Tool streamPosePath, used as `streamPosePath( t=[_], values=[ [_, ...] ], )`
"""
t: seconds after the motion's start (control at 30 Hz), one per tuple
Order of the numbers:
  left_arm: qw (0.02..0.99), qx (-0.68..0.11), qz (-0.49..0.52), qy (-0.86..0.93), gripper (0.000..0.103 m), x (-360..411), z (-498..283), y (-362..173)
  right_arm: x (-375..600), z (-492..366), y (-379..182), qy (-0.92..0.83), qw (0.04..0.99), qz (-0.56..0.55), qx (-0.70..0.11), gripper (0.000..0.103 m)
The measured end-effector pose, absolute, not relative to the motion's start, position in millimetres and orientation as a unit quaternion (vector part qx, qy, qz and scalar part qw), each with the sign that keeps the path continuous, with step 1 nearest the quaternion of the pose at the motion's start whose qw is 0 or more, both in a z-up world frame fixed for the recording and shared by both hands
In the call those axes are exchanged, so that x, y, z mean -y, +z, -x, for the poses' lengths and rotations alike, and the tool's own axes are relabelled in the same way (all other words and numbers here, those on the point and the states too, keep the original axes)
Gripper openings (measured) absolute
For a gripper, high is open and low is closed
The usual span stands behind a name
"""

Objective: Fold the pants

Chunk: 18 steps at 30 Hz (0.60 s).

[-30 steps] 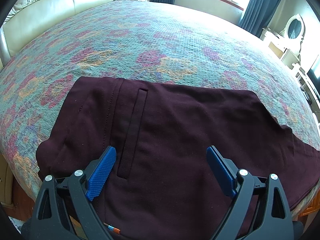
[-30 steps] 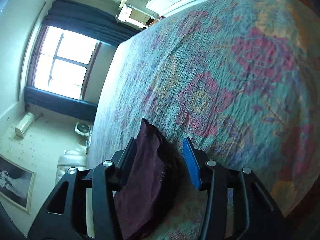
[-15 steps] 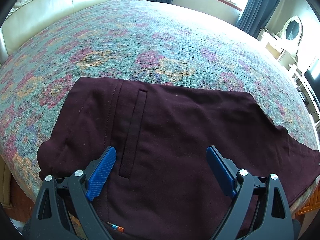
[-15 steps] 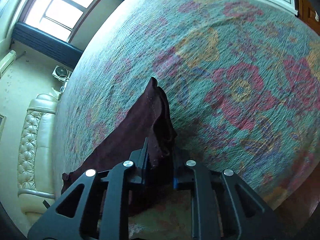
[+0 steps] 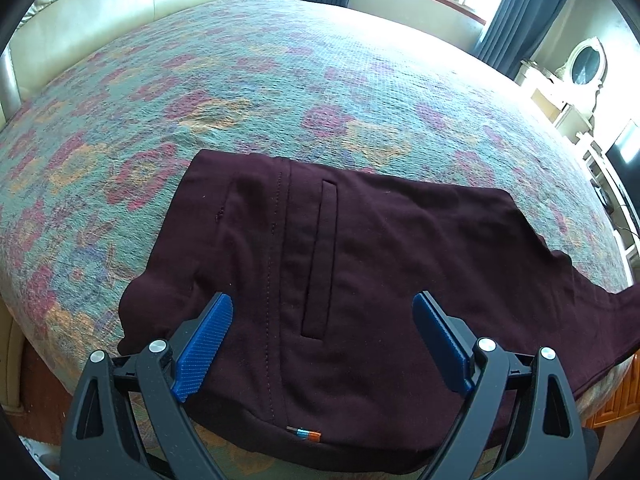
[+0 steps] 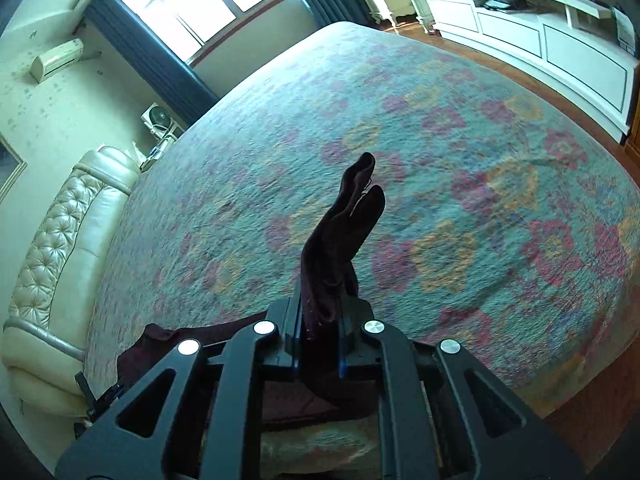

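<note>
Dark maroon pants (image 5: 360, 260) lie flat on the flowered bedspread (image 5: 260, 80), waist end near me, a welt pocket facing up, legs running off to the right. My left gripper (image 5: 320, 336) is open and hovers over the waist end, touching nothing. My right gripper (image 6: 318, 344) is shut on the leg end of the pants (image 6: 340, 232), which sticks up out of the jaws above the bed. The rest of the pants trails behind it at lower left (image 6: 160, 340).
A cream leather headboard (image 5: 100, 12) bounds the bed's far left. Windows with dark curtains (image 5: 520, 12) are at the back. A white cabinet (image 6: 540, 28) stands past the bed's right side. The bed's near edge drops to a wooden floor (image 6: 580, 420).
My right gripper closed on the leg end and lifted it off the bed, swinging round toward the headboard. My left gripper drifted slightly and stayed open.
</note>
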State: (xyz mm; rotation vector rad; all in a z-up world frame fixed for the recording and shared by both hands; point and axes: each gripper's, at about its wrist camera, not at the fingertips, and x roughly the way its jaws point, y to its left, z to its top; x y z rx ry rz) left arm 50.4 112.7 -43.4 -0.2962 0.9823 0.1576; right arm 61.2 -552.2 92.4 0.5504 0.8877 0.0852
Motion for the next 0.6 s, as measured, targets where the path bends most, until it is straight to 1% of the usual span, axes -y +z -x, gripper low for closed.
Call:
streamPosePath(
  t=[0.13, 0.27, 0.43, 0.6],
  values=[
    [0.864, -0.477, 0.145, 0.071, 0.091, -112.7, -52.4, -43.6, 498.2, -63.4, 108.5, 0.071, 0.876, -0.233, -0.416, 0.012],
    [0.864, -0.477, 0.148, 0.065, 0.091, -112.5, -51.9, -43.5, 446.1, -66.5, 107.3, 0.107, 0.874, -0.230, -0.414, 0.012],
    [0.862, -0.479, 0.156, 0.060, 0.091, -116.2, -52.7, -44.6, 384.5, -71.0, 89.7, 0.129, 0.871, -0.218, -0.421, 0.012],
    [0.863, -0.480, 0.150, 0.061, 0.091, -113.7, -53.1, -45.0, 321.9, -76.9, 58.0, 0.139, 0.864, -0.182, -0.449, 0.012]
  ],
)
